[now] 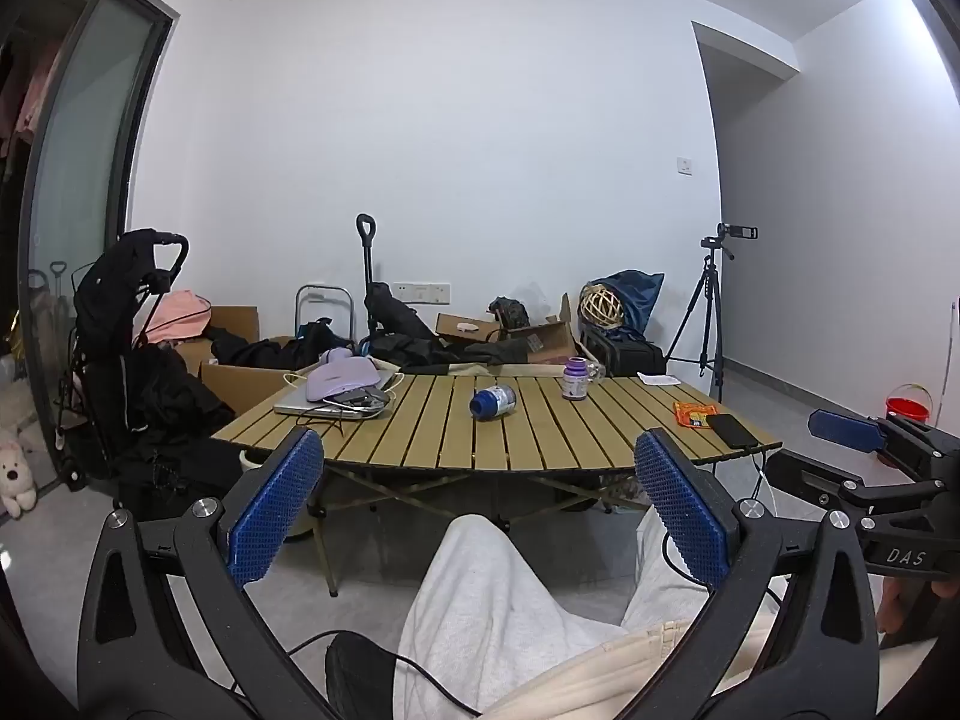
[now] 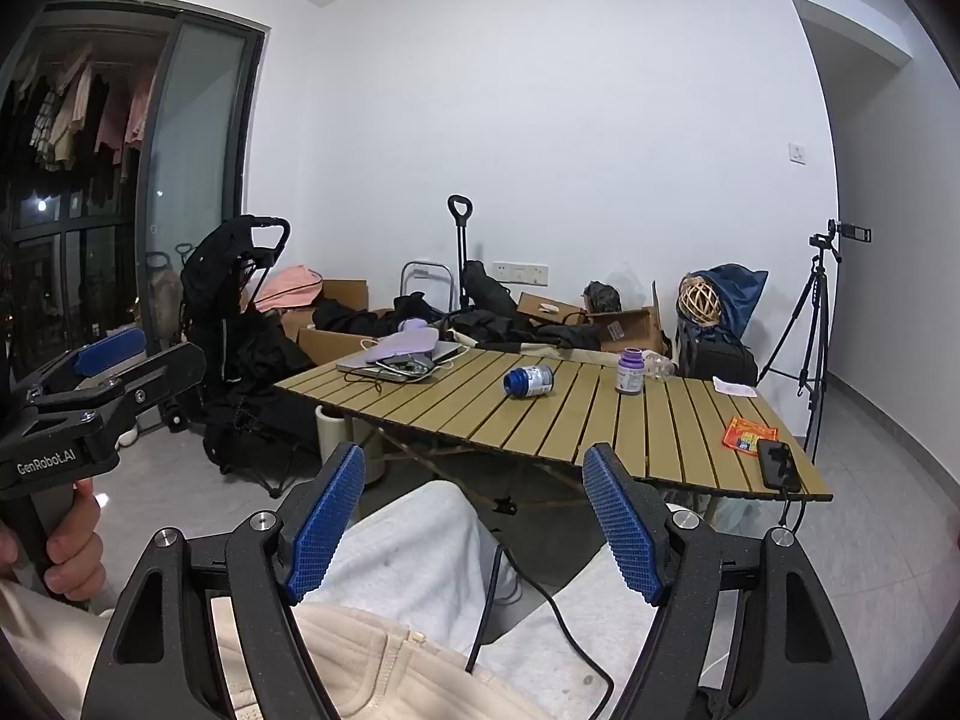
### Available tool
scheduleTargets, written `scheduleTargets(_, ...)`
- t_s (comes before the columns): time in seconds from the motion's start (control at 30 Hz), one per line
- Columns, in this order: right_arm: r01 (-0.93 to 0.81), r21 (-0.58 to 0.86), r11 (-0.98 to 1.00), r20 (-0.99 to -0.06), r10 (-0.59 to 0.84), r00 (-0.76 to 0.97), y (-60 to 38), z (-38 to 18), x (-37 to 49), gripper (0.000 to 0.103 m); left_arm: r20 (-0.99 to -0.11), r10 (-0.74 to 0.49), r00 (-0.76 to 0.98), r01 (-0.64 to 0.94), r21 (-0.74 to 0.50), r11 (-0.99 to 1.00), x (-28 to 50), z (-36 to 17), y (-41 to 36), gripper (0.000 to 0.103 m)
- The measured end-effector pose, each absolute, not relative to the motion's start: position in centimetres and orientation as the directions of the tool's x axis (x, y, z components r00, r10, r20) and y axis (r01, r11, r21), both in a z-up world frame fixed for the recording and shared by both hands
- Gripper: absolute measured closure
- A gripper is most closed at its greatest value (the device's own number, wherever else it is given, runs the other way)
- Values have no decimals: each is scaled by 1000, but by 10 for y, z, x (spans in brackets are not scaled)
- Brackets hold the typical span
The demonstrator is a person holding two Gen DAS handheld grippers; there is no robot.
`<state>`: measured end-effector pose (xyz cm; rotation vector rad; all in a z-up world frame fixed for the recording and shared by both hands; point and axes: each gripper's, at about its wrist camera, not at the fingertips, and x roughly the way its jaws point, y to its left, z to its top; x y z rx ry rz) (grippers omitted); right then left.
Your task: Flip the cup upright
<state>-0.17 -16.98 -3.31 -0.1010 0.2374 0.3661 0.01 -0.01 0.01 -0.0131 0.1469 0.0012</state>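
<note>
cup [image 1: 493, 401]: blue, lying on its side mid-table [image 1: 420, 456], mouth toward the near edge, untouched.
step: approach not begun; next move calls for a reach over the near edge.
left gripper [image 1: 477, 501]: jaws wide apart, empty, held above the lap.
right gripper [image 2: 474, 519]: likewise spread, empty, short of the table.

My left claw [image 1: 477, 501] and right claw [image 2: 474, 519] are cut off by the bottom edge of each wrist view. The label on the tipped blue cup [image 1: 493, 401] is too small to read. The phone [image 1: 732, 429] at the table's [image 1: 540, 438] right edge shows only a dark face.
</note>
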Motion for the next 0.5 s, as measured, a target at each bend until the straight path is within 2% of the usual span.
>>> scheduleTargets(0.5,-363,-65,929,-245,338,909,-168,-32,-3,23,-139,-1,990,-2,-21,1000,0,-1,6,0)
